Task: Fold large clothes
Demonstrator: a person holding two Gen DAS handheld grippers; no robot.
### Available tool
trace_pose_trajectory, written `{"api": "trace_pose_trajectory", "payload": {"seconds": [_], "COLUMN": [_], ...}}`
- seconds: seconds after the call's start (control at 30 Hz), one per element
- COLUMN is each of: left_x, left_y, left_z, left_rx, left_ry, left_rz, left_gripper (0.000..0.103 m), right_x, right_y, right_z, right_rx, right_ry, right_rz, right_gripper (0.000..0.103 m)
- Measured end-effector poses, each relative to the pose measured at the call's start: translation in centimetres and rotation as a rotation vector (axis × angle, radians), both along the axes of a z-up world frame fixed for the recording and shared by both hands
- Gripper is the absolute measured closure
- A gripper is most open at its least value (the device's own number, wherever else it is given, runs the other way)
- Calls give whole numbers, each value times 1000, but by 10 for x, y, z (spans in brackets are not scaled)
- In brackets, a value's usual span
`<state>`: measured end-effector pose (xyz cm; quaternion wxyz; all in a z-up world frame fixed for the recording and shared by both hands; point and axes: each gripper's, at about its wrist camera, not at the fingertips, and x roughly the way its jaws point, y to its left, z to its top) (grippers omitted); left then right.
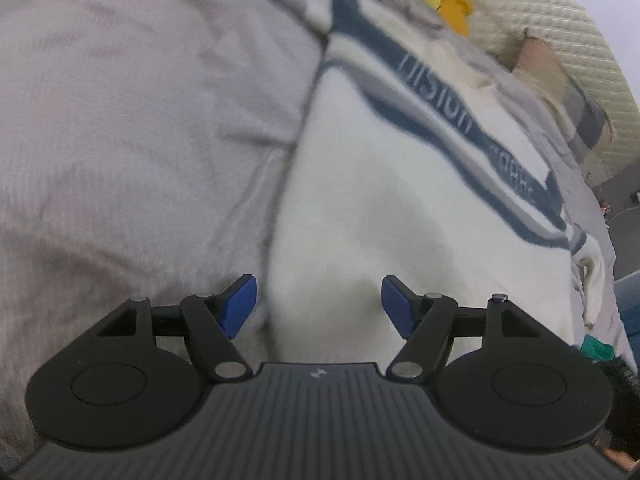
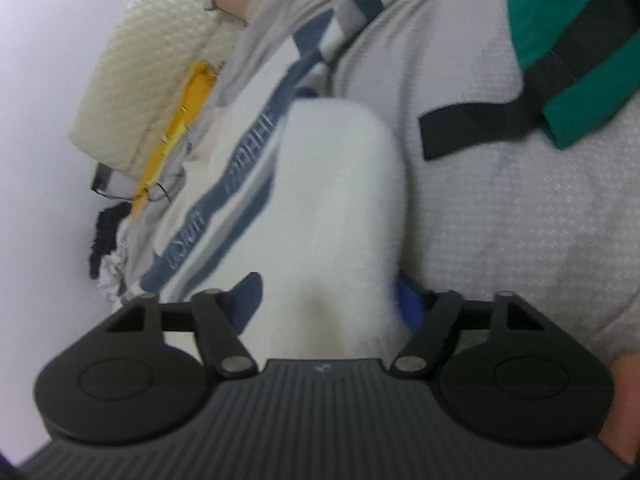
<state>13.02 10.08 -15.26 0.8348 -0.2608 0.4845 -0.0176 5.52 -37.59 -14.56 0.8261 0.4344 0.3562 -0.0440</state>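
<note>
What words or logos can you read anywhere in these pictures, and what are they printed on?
"VISION": roughly, pale letters blurred, on the navy stripe of the white garment.
Second word further along the stripe: too blurred to read.
Small pale logo on the left gripper's body: a mark, no letters.

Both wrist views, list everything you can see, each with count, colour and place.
Sweater: one, white with navy and grey lettered stripes, spread on the bedcover; a thick fold of it sits between the right claw's pads.
Bedcover: one, light grey, under the sweater.
Quilted panel: one, cream, along the far edge.
Yellow item: one, beside the quilted panel.
Green garment: one, teal with black straps, top right of the right view.
Left claw: open, over the sweater's edge.
Right claw: blue pads against the white fold.
</note>
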Motion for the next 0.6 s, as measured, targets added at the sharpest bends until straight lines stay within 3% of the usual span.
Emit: {"api": "trace_pose_trajectory", "payload": {"seconds": [0.03,0.1,0.2,0.27,0.4,0.43,0.6], "left_x": [1,4,2,1,-5,-6,-17], "left_y": [1,0,-2,-3,-5,-3,13], "left_z": [-3,-7,-7,-6,2,6,41], "left_rx": [-11,-22,-48,-67,-72,-86,-91], "left_ry": [28,52,56,54,43,38,-39], "left_rz": [6,-2,-36,-56,-88,-79,-84], "left_gripper": [29,29,31,41,86,93,95], "right_x": [1,-2,-9,-11,-21,-24,-36], "right_y": [3,5,4,6,7,6,12], "right_z": [-1,0,7,13,24,28,47], "right_rx": [-21,-53,-61,-75,-110,-119,-194], "right_ry": [18,20,-39,-78,-130,-138,-145], "right_rz": [10,6,-3,12,23,23,48], "right_gripper": [52,78,82,83,85,85,86]}}
